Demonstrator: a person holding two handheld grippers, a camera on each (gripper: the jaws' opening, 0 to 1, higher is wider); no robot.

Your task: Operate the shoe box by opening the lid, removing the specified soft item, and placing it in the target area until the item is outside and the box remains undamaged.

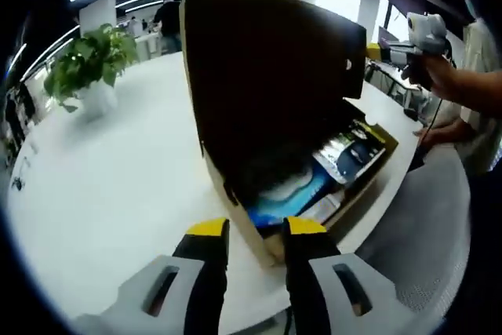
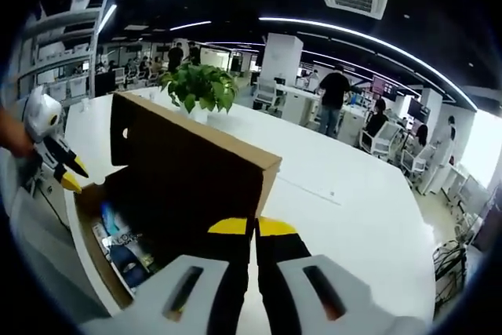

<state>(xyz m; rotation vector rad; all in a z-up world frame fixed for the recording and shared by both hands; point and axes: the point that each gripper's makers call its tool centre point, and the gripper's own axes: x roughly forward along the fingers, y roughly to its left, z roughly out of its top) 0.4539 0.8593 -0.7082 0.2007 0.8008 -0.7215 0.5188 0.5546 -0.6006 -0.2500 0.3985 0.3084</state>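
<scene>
The shoe box [image 1: 314,186] lid [image 1: 267,76] stands raised at frame centre; its packets [image 1: 345,154] remain inside (removal pending). The right hand-held gripper [image 2: 256,229] pinches the lid edge; the left hand-held gripper [image 1: 256,229] is parted, empty.

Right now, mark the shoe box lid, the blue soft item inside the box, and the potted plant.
shoe box lid [image 1: 267,76], left gripper view, on its dark inner face, standing open.
blue soft item [image 1: 294,194], left gripper view, on its blue top, inside the box.
potted plant [image 2: 200,88], right gripper view, on its leaves, beyond the box.
</scene>
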